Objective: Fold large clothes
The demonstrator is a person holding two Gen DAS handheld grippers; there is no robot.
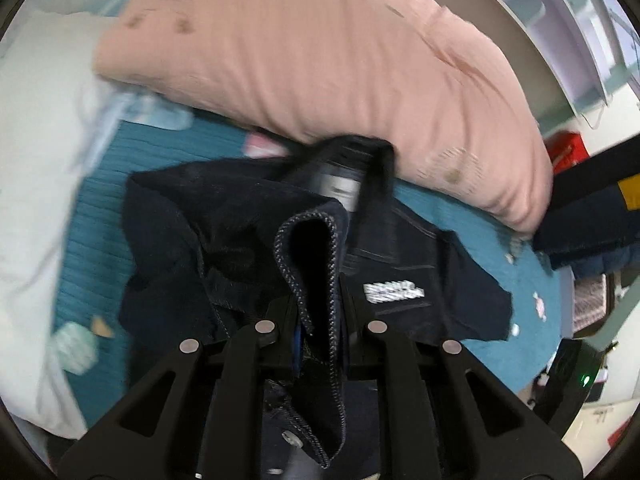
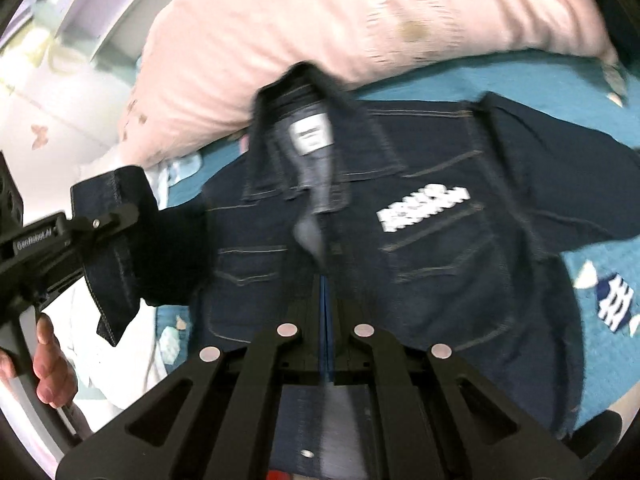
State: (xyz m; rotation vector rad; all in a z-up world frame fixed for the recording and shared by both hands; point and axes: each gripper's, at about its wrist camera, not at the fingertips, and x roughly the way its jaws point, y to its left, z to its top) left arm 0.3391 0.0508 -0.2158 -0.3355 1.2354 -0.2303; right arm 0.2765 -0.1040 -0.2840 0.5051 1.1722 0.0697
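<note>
Jacket: dark denim jacket (image 2: 400,208) lay front-up on the bed (image 2: 560,80), collar toward the pink pillow (image 2: 320,20).
Left tongs (image 1: 320,312): clenched on a sleeve cuff, lifted to fold inward.
Right tongs (image 2: 326,320): clenched on the hem, anchoring it.

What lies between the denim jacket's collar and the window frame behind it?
A pink pillow lies behind the denim jacket collar, resting on the teal bedspread; right wrist view.

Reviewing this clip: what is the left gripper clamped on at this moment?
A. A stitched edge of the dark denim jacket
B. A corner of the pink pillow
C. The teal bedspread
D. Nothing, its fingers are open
A: in the left wrist view the left gripper pinches a stitched fold of the dark denim jacket, and the right wrist view shows it holding that denim up beside the pink pillow.
</note>
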